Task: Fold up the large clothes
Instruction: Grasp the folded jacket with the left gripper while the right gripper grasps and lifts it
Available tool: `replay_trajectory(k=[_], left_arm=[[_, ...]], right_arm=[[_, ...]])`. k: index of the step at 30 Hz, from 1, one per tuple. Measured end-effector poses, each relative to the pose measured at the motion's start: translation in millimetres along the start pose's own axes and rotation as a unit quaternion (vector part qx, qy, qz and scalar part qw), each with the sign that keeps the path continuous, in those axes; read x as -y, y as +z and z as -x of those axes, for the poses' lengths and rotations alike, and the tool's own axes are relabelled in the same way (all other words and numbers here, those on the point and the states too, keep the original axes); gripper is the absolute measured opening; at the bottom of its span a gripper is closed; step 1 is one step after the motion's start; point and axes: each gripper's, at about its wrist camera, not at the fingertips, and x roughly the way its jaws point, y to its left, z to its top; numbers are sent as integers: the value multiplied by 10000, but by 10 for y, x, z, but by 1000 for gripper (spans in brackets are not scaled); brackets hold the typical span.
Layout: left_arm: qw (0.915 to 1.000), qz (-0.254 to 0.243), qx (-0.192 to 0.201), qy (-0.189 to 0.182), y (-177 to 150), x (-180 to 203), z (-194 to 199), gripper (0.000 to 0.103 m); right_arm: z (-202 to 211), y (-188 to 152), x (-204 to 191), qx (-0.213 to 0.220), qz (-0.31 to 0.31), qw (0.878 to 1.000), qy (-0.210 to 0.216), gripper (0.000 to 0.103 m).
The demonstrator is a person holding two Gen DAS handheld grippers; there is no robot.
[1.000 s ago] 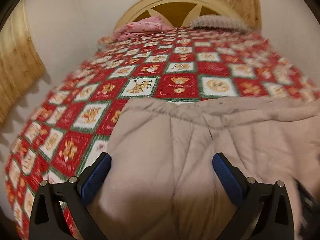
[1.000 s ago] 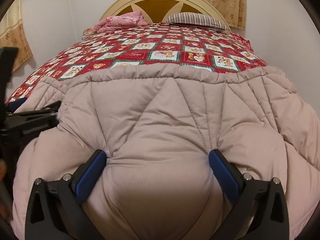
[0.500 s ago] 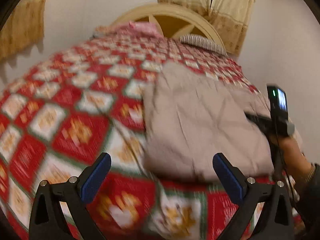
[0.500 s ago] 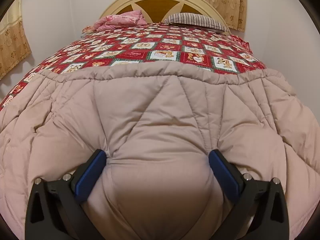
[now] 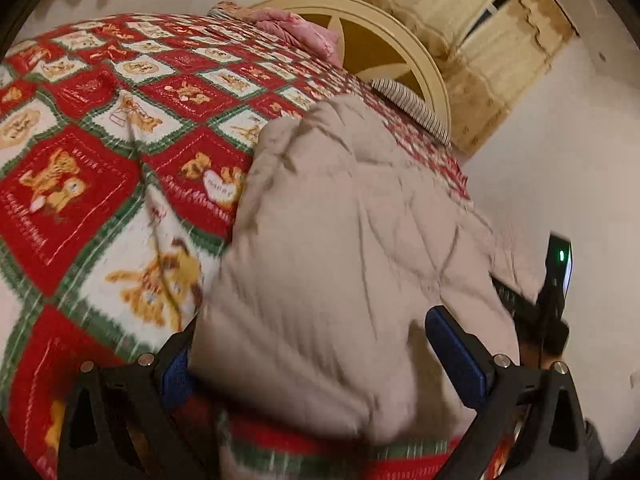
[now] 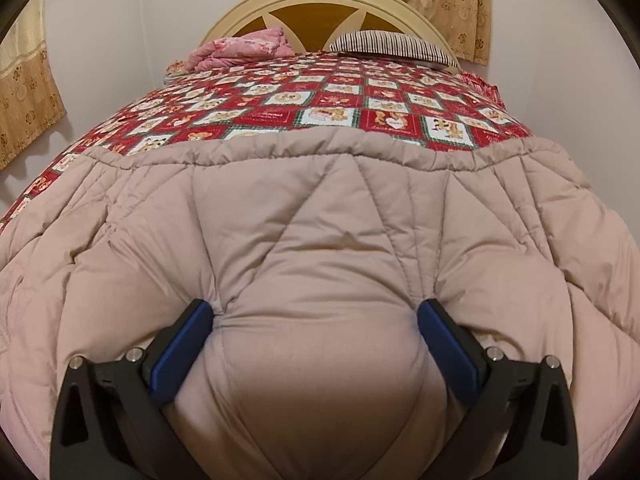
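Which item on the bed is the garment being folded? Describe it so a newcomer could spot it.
Start at the bed with the red patchwork quilt. At its foot end lies a beige quilted coat, puffy and plain. The pink bundle and striped pillow sit far off by the headboard.

Both wrist views sit low against the coat (image 6: 320,240), facing the headboard (image 6: 320,4).

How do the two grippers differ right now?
The left gripper comes at the coat's edge, over the quilt; the right gripper sits mid-coat. Left's view is tilted and blurred; right's is level and sharp. Both are open, coat bulging between blue pads.
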Motion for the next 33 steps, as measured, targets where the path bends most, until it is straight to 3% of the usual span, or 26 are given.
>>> replay_trajectory(k=[2,3,4,6,8,11,16,21,24,26,28,30,31,33], left_arm=[[9999,18,90,-58,49,26,18,94],[9999,3,129,-20,77,33,28,65],[9998,-49,170,22,117,37,44,48],[9993,-160,281,-173,213,66,137,37],[9968,-571,513,-221,281,275,303,32],[9835,-1446,1023,-359,321,813,593,26],[9436,-2852,1467,-828,215,1881,839,24],[9096,-3627,1613,-1230,157,2573,870,24],[8917,-3985,1570,-1466,50,2908,723,24],[8742,-4337,1589,-1496,-147,3155,571,24],[8596,-4620,1505,-1581,-336,3353,374,24],[8352,-5060,1473,-1570,-605,3563,169,24],[8206,-5323,1371,-1565,-771,3663,-3,24],[7986,-5695,1177,-1552,-1018,3752,-238,24]], right_arm=[[9,3,-7,6,-10,10000,10,103],[12,5,-11,7,-14,10000,15,103],[11,8,-3,9,-11,10000,15,103],[16,11,-1,20,-30,10000,39,103],[16,21,-11,24,-35,10000,41,103],[11,23,-26,4,-3,10000,9,103],[37,33,2,2,-51,9997,225,103],[361,52,389,-136,-591,9903,1252,103],[858,26,922,225,-1204,9749,1858,103],[1142,42,1377,568,-1657,9649,1959,103],[1337,99,1875,841,-2314,9436,2213,103],[1475,183,2223,989,-2671,9241,2547,103],[1535,250,2319,1020,-2653,9208,2669,103],[1658,413,2371,1044,-2277,9312,2649,103]])
